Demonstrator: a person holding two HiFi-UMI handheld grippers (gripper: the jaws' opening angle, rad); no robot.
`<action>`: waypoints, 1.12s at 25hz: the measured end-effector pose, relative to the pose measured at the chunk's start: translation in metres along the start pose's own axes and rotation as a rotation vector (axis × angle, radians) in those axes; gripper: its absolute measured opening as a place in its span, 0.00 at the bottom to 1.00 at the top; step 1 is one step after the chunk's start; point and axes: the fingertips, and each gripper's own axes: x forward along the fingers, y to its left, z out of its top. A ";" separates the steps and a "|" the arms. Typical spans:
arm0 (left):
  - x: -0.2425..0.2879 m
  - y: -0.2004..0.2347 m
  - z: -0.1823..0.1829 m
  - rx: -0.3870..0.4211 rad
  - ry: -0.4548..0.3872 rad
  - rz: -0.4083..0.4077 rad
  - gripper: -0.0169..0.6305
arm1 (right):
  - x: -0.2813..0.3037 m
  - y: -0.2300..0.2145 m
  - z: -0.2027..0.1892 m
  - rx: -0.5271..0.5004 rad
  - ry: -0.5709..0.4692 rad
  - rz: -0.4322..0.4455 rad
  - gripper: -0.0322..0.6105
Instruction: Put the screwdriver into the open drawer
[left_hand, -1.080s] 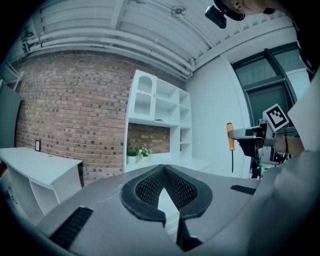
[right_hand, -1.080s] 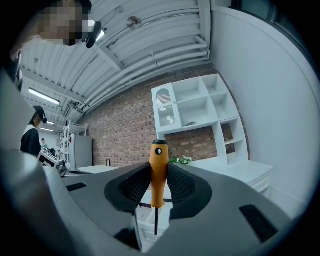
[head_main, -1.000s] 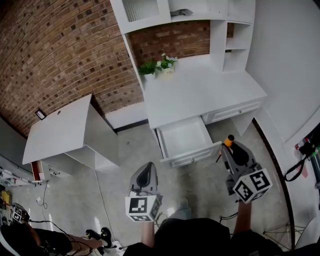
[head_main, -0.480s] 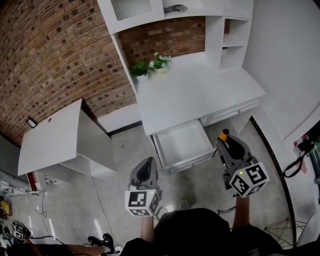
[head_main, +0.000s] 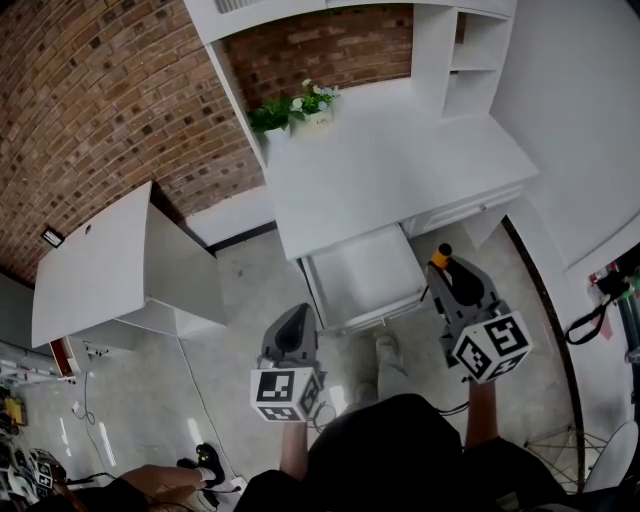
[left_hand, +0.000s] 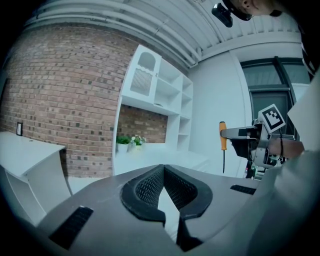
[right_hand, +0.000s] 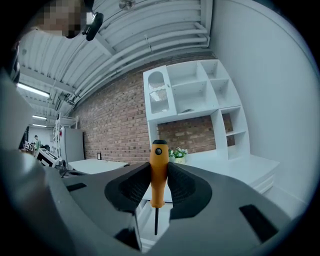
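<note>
right gripper first: its jaws are pinched onto the orange plastic handle of the slim, dark-shafted screwdriver, which hangs upright with its tip pointing down. so the picking-up part looks done. seen from above, that gripper sits just beside the right front corner of the open white drawer, which is pulled out from under the white desk. the screwdriver is beside the drawer rather than over it, as far as i can tell, so it's not yet in. the drawer looks bare inside. the left gripper has its pads pressed together on nothing, low in front of the drawer's front panel. what's left, i'd say, is carrying the tool across the drawer's rim, lowering it, and letting go.
</note>
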 end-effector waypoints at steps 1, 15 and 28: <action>0.004 0.002 -0.003 -0.009 0.009 0.002 0.04 | 0.007 -0.001 -0.004 0.002 0.009 0.005 0.22; 0.104 0.038 -0.046 -0.105 0.140 0.083 0.04 | 0.136 -0.037 -0.064 -0.020 0.210 0.205 0.22; 0.164 0.040 -0.093 -0.177 0.286 0.120 0.04 | 0.198 -0.041 -0.133 -0.054 0.428 0.451 0.22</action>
